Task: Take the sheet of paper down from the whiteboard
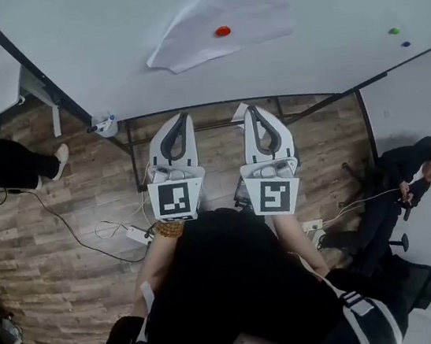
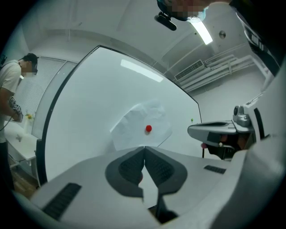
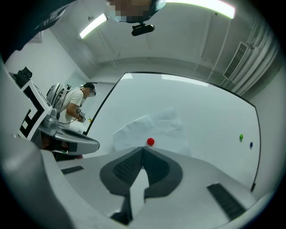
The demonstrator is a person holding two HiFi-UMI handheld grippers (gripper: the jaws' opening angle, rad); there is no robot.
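- whiteboard (image 1: 103, 48) upright on a dark frame stand over wood floor (image 1: 64, 228)
- sheet of paper (image 1: 248, 7) on the whiteboard, roughly midway between its left and right edges, above the bottom edge; creased, hangs at a tilt
- red magnet (image 1: 222, 31) pins the sheet, sitting near the sheet's lower edge
- green magnet (image 1: 394, 31) and blue magnet (image 1: 405, 43) close together near the whiteboard's right edge, well apart from the sheet
- left gripper (image 1: 184, 116) pointing at the whiteboard, jaws closed tip to tip, nothing between them; not touching the sheet
- left gripper view: closed tips (image 2: 144, 147) line up just under the sheet (image 2: 138, 125) and red magnet (image 2: 148, 129)
- right gripper (image 1: 256, 107) beside the left, also aimed at the board, jaws pressed together, empty; clear of the sheet
- right gripper view: tips (image 3: 143, 147) sit right under the red magnet (image 3: 150, 142), sheet (image 3: 156, 129) behind
- seated person (image 1: 411, 175) by the right end of the board; another person (image 1: 7, 161) off past its left edge
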